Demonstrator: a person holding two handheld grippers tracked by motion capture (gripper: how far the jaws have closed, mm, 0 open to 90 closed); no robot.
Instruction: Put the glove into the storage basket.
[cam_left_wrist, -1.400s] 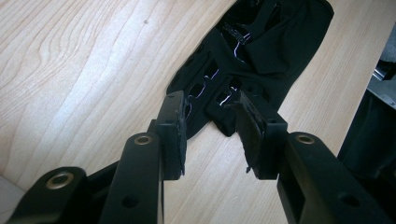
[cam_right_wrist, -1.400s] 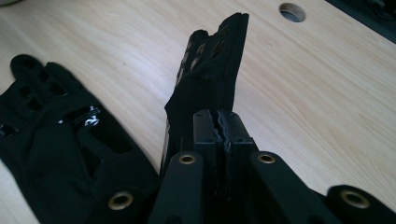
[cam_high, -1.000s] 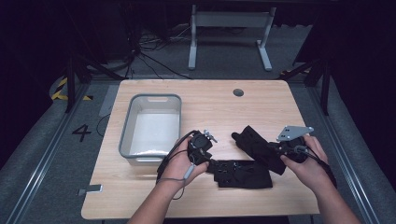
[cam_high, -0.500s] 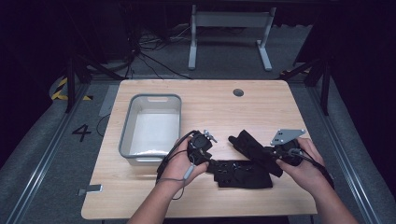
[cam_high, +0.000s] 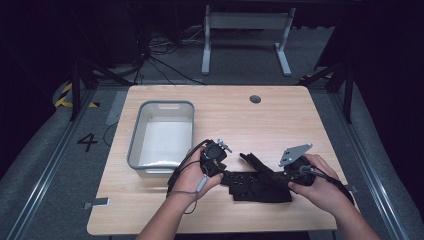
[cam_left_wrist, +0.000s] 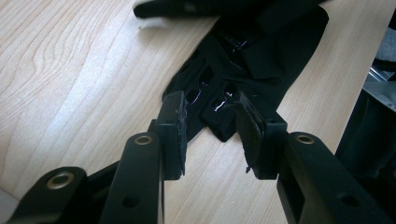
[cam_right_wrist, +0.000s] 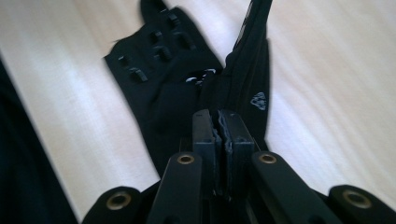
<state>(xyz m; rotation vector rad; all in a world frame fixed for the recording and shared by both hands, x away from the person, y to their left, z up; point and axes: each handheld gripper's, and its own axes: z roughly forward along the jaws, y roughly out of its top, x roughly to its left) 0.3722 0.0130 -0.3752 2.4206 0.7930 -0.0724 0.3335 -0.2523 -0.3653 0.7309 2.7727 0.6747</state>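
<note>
The right claw (cam_high: 280, 176) has slid leftward, clenched on the black glove (cam_high: 260, 182) bearing a small white logo; left claw (cam_left_wrist: 210, 135) gapes

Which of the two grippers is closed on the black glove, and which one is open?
The right gripper pinches the lifted black glove. The left gripper stands open over the flat glove.

black glove (cam_high: 260, 182) (small white logo), grey bin (cam_high: 165, 107)

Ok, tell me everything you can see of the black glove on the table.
The black glove looks like soft fabric with small raised pads and cut-out holes, plus a small pale logo. It lies on the wooden table near its front edge, partly flat, one part lifted. The right claw is shut on that lifted fabric; the left claw straddles the glove's other end, jaws apart.
</note>
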